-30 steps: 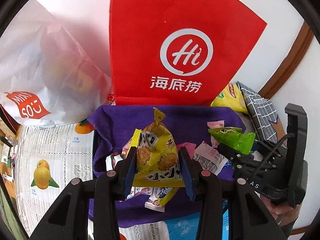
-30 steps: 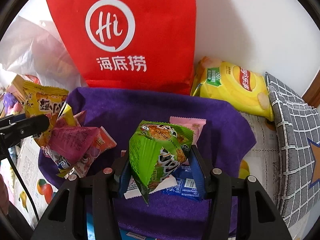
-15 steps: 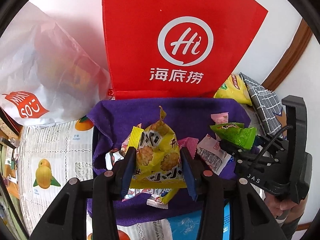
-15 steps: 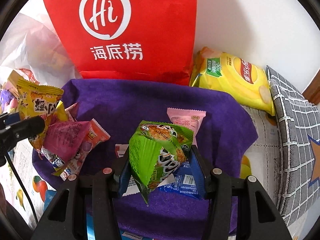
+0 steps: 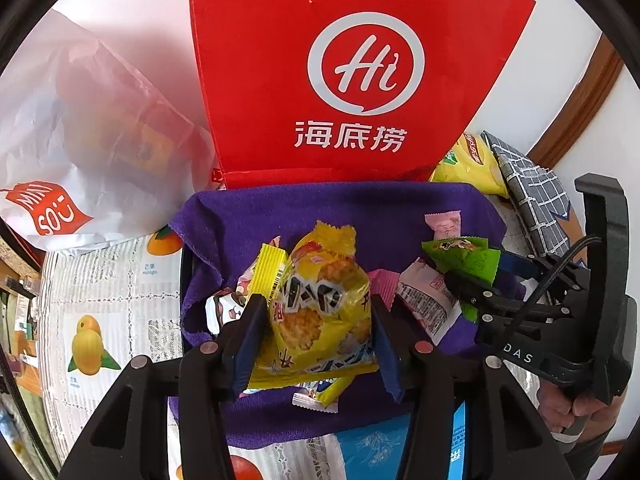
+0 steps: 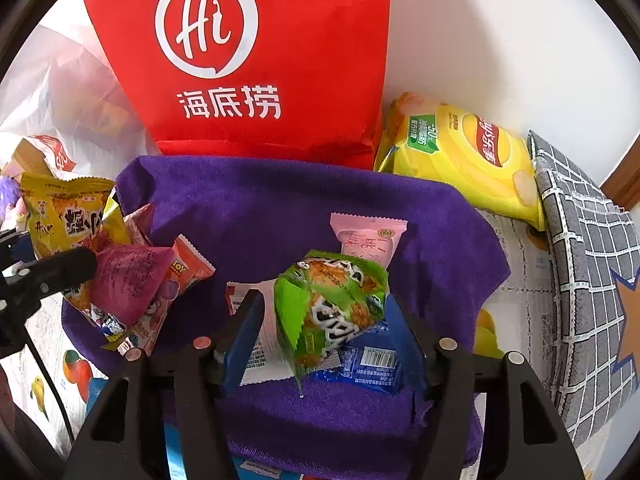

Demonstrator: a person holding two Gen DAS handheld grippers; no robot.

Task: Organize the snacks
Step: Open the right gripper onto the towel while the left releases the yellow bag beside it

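Note:
A purple towel (image 5: 320, 208) lines a tray that holds several small snack packets. My left gripper (image 5: 316, 304) hangs over its near left part with its jaws opening. A puffy yellow biscuit packet (image 5: 320, 312) sags between the fingers, no longer squeezed. My right gripper (image 6: 326, 300) is over the towel (image 6: 260, 208) at the right, its jaws also opening. A green packet (image 6: 332, 312) leans loose between them, with a gap at the left finger. It rests on a white packet (image 6: 260, 352) and a blue packet (image 6: 372, 356).
A red bag (image 5: 320, 60) stands upright behind the towel. A white plastic bag (image 5: 60, 140) lies at the left. A yellow chips bag (image 6: 460, 152) and a grey checked cushion (image 6: 580, 260) are at the right. A pink packet (image 6: 368, 236) lies mid-towel. A fruit-print cloth covers the table.
Both pairs of jaws have widened. The yellow packet has slumped and turned between the left fingers. The green packet has tipped over and sunk toward the towel.

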